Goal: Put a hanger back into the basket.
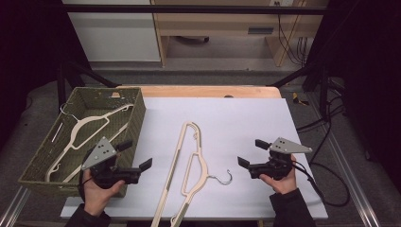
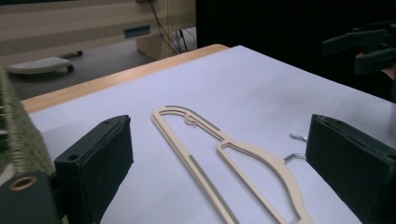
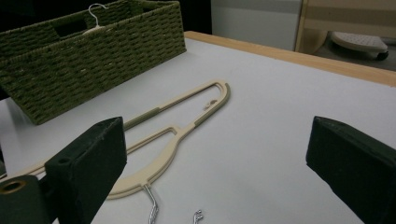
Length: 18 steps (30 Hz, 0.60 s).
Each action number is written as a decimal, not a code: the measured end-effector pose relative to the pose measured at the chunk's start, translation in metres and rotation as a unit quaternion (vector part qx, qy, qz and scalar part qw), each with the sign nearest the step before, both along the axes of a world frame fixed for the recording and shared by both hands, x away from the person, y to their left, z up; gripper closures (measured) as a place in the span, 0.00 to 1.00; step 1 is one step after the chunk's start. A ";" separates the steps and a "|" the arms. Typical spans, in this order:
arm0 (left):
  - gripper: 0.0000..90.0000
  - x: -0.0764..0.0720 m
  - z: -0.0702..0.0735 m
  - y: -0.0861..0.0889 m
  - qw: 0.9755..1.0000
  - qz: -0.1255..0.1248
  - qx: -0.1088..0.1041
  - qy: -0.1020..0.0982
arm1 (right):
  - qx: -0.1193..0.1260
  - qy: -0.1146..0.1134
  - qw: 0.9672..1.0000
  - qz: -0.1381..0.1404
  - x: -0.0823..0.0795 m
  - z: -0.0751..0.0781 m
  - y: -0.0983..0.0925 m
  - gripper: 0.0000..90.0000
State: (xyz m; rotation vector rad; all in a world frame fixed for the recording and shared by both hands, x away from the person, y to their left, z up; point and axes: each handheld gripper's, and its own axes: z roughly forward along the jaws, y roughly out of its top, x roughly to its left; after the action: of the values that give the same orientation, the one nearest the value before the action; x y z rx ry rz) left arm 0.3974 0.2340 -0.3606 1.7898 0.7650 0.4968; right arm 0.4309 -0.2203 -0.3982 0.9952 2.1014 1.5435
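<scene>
Both tools, left (image 1: 135, 158) and right (image 1: 250, 152), gape empty either side of the hanger (image 1: 187, 172); basket (image 1: 135, 118) beside left.

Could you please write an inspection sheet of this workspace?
Surface: white sheet over a wooden table.
Job's things: cream plastic hanger with metal hook lying flat on the sheet; second cream hanger inside the green woven basket.
Clutter: nothing seen.
Grippers: left tool open, empty, beside the basket; right tool open, empty.
Cables: black cable trailing from the right tool.
Surroundings: wooden cabinet, grey floor.
</scene>
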 end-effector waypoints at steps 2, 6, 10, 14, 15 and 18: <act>0.08 -0.001 -0.003 -0.004 1.000 -0.005 0.007 -0.001 | -0.002 -0.001 1.000 0.000 0.000 -0.001 0.003 0.07; 0.08 0.000 -0.015 -0.016 0.999 -0.022 0.025 0.007 | -0.005 0.005 1.000 0.016 0.000 -0.004 0.010 0.10; 0.08 0.001 -0.026 -0.021 0.999 -0.032 0.028 0.019 | -0.010 0.008 1.000 0.023 0.000 -0.006 0.016 0.12; 0.09 0.001 -0.035 -0.026 0.998 -0.034 0.038 0.039 | -0.022 0.016 0.999 0.037 0.000 -0.011 0.025 0.17; 0.09 0.000 -0.037 -0.026 0.998 -0.037 0.041 0.041 | -0.027 0.016 0.999 0.041 0.000 -0.013 0.027 0.18; 0.10 0.001 -0.043 -0.029 0.997 -0.041 0.048 0.047 | -0.039 0.027 0.998 0.050 0.000 -0.019 0.034 0.20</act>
State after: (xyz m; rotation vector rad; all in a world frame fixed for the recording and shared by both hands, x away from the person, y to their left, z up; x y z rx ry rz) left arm 0.3983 0.2045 -0.4034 1.9380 0.7390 0.4026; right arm 0.4314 -0.1861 -0.4168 0.9272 2.2636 1.4824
